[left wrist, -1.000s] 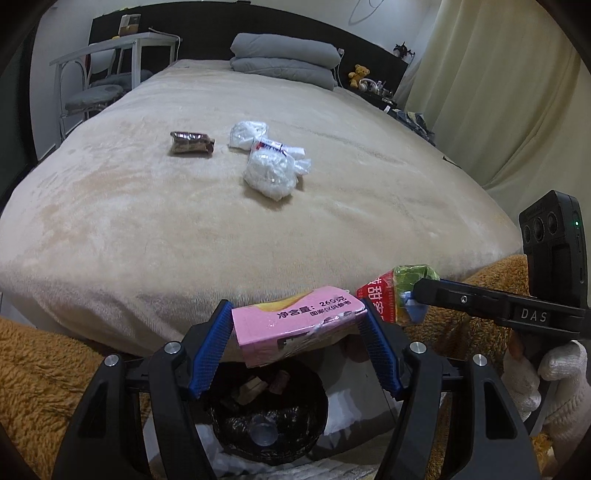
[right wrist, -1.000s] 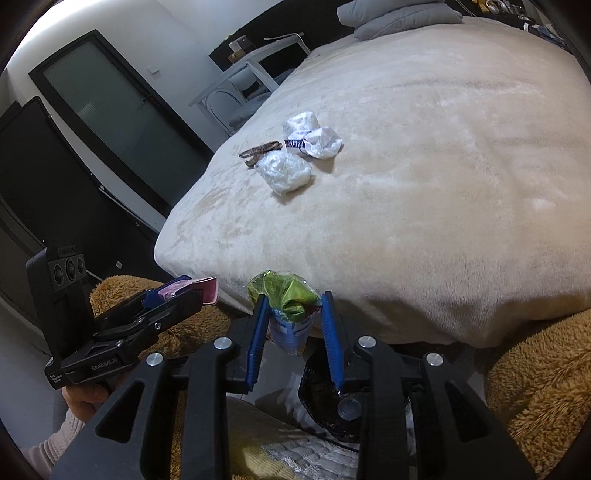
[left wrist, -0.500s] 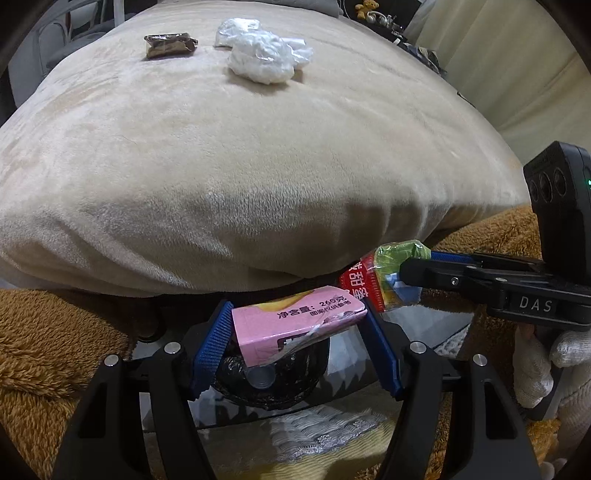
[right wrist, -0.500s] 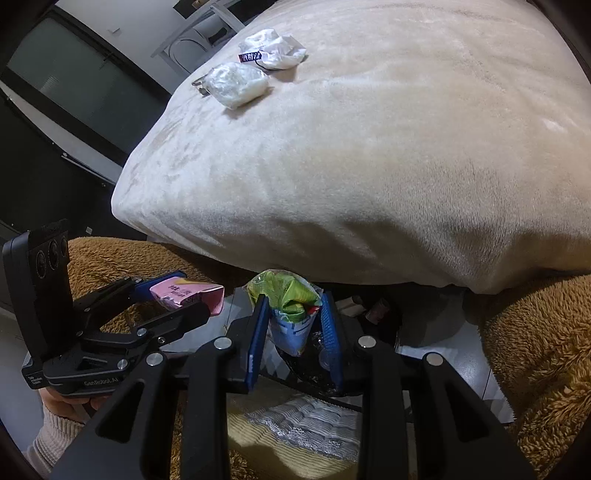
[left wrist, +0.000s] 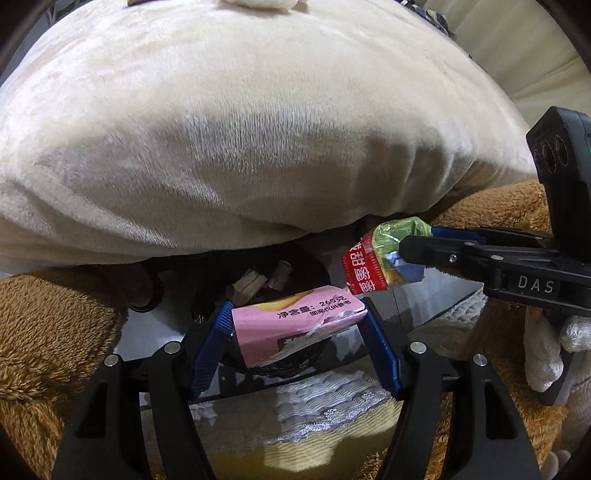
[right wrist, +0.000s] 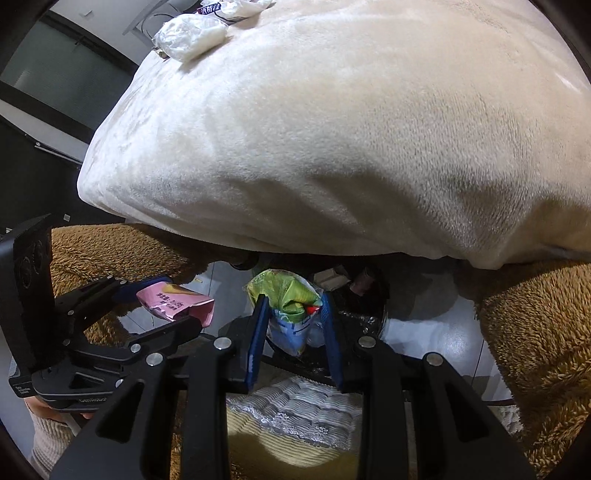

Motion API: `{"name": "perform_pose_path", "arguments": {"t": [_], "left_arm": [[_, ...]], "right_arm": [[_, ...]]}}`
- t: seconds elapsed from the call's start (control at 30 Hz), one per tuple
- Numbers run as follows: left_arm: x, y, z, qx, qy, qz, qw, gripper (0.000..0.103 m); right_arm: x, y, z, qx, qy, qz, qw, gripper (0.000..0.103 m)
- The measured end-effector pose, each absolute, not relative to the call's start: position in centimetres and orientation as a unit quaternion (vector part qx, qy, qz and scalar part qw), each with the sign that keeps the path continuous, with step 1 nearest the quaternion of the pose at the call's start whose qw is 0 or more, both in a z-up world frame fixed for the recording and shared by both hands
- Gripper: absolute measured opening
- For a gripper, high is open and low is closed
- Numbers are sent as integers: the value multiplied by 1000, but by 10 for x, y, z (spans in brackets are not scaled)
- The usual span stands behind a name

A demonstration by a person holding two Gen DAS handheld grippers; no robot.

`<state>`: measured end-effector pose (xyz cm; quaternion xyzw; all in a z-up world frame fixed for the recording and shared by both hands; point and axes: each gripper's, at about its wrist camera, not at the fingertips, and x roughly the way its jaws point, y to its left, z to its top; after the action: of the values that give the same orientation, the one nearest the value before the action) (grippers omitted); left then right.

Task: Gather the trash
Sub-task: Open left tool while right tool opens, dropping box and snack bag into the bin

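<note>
Left tool (left wrist: 295, 339) clamps a pink carton (left wrist: 291, 328) across its short sides; light, crushable card, best held by its stiff edges. Right tool (right wrist: 291, 332) is pinched shut on a green-and-blue wrapper (right wrist: 291, 314), soft, slippery film, best gripped mid-bunch. Both hang over the dark bin (left wrist: 207, 291) below the bed's (left wrist: 258, 129) edge. More white wrappers (right wrist: 192, 35) lie on the bed.

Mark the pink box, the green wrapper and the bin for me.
pink box (left wrist: 295, 325), left wrist view, on its printed pink face
green wrapper (right wrist: 284, 295), right wrist view, on its crumpled green top
bin (right wrist: 369, 314), right wrist view, on its dark right rim
</note>
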<state>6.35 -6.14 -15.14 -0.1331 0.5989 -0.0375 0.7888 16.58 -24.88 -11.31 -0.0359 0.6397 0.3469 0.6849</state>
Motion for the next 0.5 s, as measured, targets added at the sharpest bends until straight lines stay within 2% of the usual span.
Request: {"name": "perform_pose_path", "arguments": {"t": [0.3, 0.4, 0.5], "left_arm": [[63, -65, -162, -126, 613, -42, 779, 69], [64, -62, -164, -124, 615, -28, 778, 76], [64, -60, -163, -127, 613, -25, 779, 77]], "right_arm": [[161, -245, -129, -38, 655, 347, 670, 33], [166, -248, -130, -22, 656, 344, 672, 44], [167, -251, -131, -12, 657, 340, 672, 44]]}}
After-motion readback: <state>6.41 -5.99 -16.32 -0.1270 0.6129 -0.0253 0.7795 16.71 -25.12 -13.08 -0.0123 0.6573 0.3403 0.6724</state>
